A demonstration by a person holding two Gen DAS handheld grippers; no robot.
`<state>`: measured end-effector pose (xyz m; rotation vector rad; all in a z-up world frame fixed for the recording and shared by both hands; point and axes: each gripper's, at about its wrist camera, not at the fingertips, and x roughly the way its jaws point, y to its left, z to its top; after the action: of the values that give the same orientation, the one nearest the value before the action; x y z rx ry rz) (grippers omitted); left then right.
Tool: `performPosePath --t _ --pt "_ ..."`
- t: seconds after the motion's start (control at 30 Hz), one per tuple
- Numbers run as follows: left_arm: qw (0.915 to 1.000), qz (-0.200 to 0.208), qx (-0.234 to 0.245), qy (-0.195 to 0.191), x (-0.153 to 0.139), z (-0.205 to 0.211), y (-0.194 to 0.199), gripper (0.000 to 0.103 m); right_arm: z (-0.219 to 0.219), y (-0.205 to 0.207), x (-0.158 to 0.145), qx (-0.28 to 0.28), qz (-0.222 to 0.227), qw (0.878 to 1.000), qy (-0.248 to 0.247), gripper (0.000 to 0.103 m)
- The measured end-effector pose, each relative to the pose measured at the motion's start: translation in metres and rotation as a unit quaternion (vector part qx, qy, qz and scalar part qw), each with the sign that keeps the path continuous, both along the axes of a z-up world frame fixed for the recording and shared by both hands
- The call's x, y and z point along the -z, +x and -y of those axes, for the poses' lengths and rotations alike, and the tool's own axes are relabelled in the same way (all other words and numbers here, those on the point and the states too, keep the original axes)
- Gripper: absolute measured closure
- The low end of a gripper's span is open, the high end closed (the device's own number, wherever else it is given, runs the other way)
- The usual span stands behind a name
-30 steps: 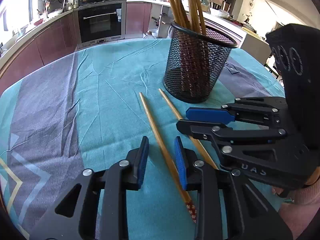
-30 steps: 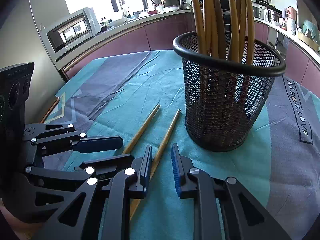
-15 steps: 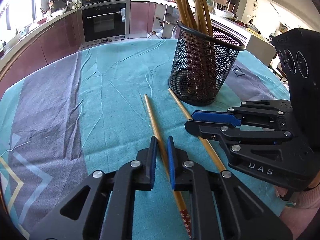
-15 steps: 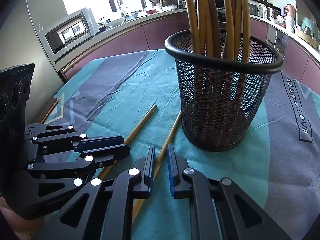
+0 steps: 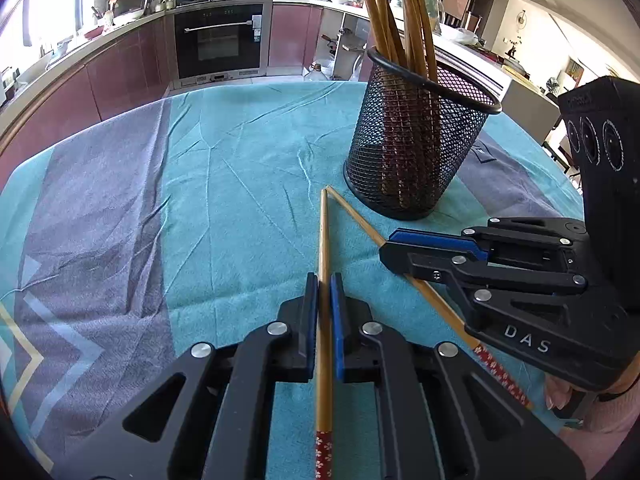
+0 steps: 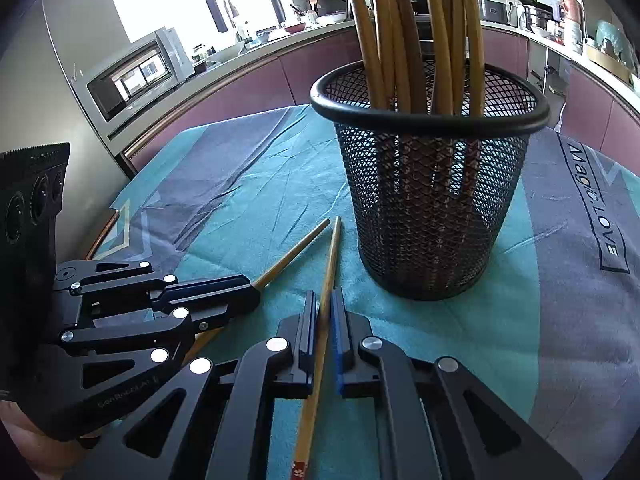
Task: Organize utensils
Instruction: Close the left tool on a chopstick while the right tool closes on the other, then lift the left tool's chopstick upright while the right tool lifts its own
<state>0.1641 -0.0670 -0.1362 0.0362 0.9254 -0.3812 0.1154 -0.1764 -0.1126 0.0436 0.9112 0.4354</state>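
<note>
Two bamboo chopsticks with red patterned ends lie on the teal cloth, their tips nearly meeting beside a black mesh cup (image 5: 416, 152) (image 6: 432, 200) that holds several upright chopsticks. My left gripper (image 5: 324, 284) is closing the last bit on the left chopstick (image 5: 323, 232), blue pads pressed to its shaft. In the right wrist view the left gripper (image 6: 250, 300) shows side-on, on the same stick (image 6: 296, 250). My right gripper (image 6: 325, 300) likewise is closing tight on the other chopstick (image 6: 333, 252). From the left wrist it (image 5: 386, 246) sits low on that stick (image 5: 352, 212).
The teal and grey tablecloth (image 5: 224, 200) covers a round table whose far edge curves behind the cup. Kitchen cabinets, an oven and counters lie beyond it. The two grippers are close side by side, the cup just ahead of them.
Both grippers' jaws have drawn in from apart to pressed on their chopsticks. The two chopsticks' far tips have swung together. Neither hand has shifted.
</note>
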Motion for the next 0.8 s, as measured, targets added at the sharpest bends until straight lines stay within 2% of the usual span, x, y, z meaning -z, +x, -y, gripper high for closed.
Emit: performPosePath --t 0.33,0.8 --pt "0.9999 0.009 -0.003 -0.013 -0.01 -0.004 -0.006 0.096 0.01 -0.01 -0.01 -0.006 0.006 1.0 0.026 0.098" --pt "0.9975 0.027 0.007 -0.065 -0.045 -0.02 -0.022 0.096 0.021 -0.034 -0.041 -0.017 0.042 0.997 0.07 0.098"
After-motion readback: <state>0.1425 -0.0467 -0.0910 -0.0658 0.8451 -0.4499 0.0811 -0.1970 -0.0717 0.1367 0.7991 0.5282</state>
